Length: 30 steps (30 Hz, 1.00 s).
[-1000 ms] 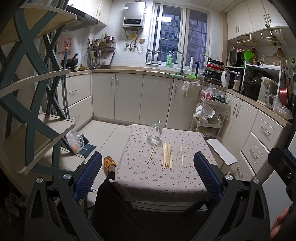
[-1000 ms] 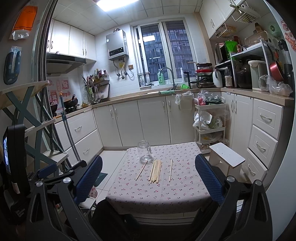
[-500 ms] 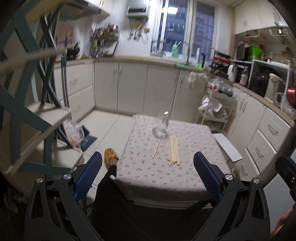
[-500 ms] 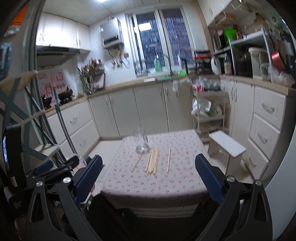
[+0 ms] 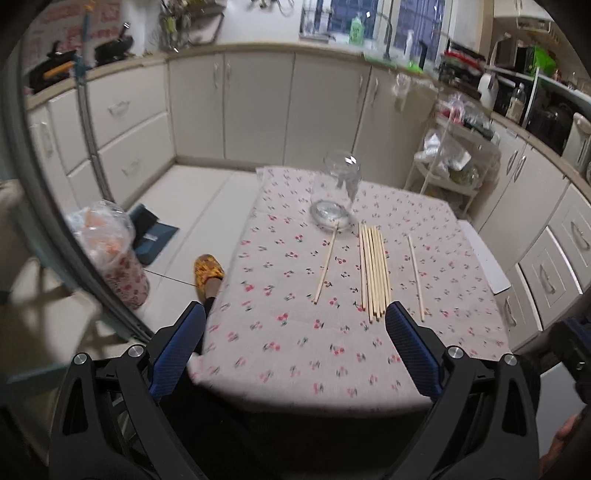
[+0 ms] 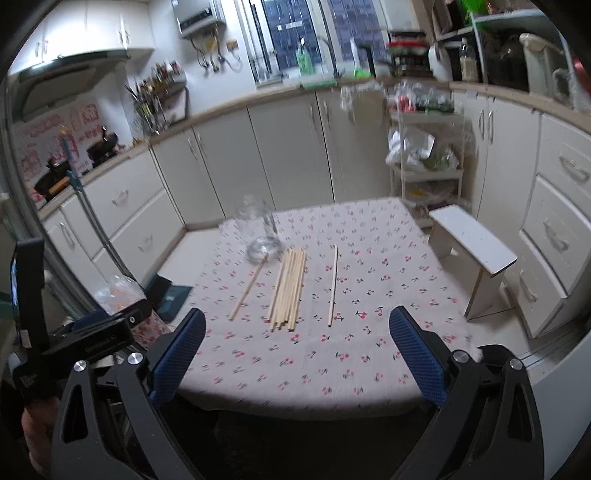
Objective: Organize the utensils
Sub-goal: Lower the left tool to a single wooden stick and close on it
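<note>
- Left claw and right claw: spread wide, empty, over the tabletop's near edge.
- Chopsticks mid-tabletop, glass jar just beyond; bare cloth between claws and sticks.

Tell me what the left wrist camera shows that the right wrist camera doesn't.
Only the left view shows a yellow slipper on the floor beside the table. Only the right view shows the whole white stool and the water heater on the wall. Both show the glass jar, the bundle of chopsticks with a single stick on each side, the flowered tablecloth, and an open, empty claw.
</note>
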Motion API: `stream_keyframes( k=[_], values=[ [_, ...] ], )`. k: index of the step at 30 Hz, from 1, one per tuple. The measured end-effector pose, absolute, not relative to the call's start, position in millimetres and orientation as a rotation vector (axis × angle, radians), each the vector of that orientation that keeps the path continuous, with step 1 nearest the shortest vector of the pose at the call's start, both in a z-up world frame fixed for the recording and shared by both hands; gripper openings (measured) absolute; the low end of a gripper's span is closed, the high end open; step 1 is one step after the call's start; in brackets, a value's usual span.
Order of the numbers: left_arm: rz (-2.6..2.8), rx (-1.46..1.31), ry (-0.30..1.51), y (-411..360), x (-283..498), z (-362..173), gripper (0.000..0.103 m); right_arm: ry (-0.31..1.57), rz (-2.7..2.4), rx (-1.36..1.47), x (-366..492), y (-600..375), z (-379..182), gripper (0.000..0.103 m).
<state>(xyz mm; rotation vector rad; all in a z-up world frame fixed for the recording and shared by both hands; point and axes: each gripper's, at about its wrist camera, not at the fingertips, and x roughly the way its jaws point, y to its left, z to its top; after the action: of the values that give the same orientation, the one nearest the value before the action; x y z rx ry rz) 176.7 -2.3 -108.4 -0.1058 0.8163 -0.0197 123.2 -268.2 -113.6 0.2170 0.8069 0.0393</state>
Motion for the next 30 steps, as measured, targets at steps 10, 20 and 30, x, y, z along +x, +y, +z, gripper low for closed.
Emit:
stream_keyframes(
  k=[10,20,30],
  values=[
    [-0.057,0.027,0.925,-53,334,-194,0.079,1.045,0.034,0.26,265,-295,-237,0.049],
    [-0.119,0.099,1.012,-87,413,-250,0.06,1.083,0.03,0.183,341,-295,-284,0.034],
    [-0.166,0.115,1.016,-106,416,-261,0.009,1.085,0.088,0.016,352,-294,-297,0.006]
  ],
)
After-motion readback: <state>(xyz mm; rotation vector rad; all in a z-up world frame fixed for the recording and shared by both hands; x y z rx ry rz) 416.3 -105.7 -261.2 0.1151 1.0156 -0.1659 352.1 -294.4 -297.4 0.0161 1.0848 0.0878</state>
